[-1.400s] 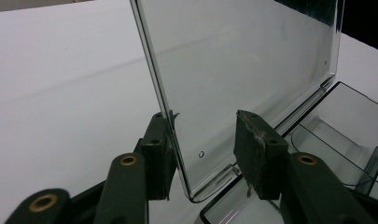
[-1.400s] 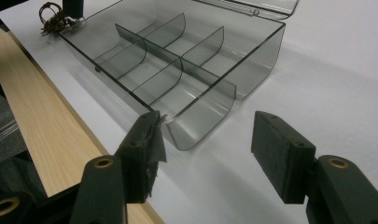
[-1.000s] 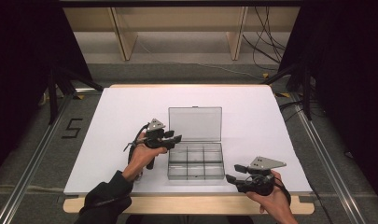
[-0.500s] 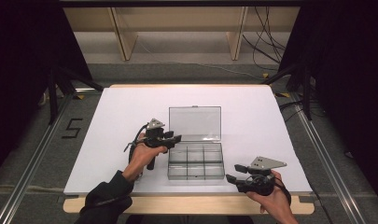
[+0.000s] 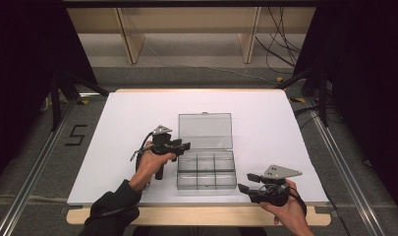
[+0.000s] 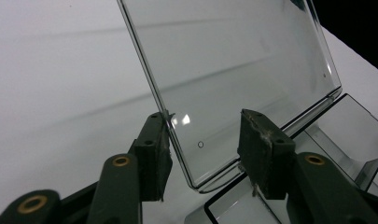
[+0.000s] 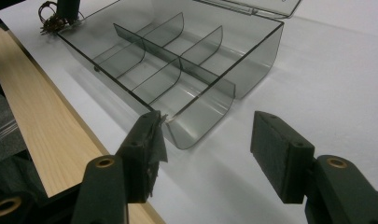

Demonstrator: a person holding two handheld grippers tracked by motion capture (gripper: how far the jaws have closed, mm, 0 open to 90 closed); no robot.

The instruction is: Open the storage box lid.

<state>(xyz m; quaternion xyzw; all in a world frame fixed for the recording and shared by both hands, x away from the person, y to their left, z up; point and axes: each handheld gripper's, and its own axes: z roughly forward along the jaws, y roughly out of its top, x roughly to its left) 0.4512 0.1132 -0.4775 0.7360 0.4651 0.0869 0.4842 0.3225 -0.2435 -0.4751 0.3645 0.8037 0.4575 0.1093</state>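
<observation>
A clear plastic compartment box point(image 5: 206, 169) lies near the front of the white table point(image 5: 137, 113), its lid point(image 5: 205, 131) swung back and open. My left gripper point(image 5: 184, 145) is at the box's left side by the hinge. In the left gripper view, it point(image 6: 205, 135) is open with the lid's corner point(image 6: 196, 158) between the jaws, the lid edge against one jaw. My right gripper point(image 5: 245, 182) rests at the front right, open and apart from the box. In the right gripper view, it point(image 7: 214, 135) points at the box's rounded corner point(image 7: 196, 126). The compartments point(image 7: 158, 60) hold nothing.
The table's wooden front edge point(image 5: 196, 214) runs just below the right hand. Wooden shelving point(image 5: 186, 29) and cables point(image 5: 280, 49) stand behind the table. A "5" mark point(image 5: 74, 133) is on the floor at left, and metal rails point(image 5: 344, 162) flank the table.
</observation>
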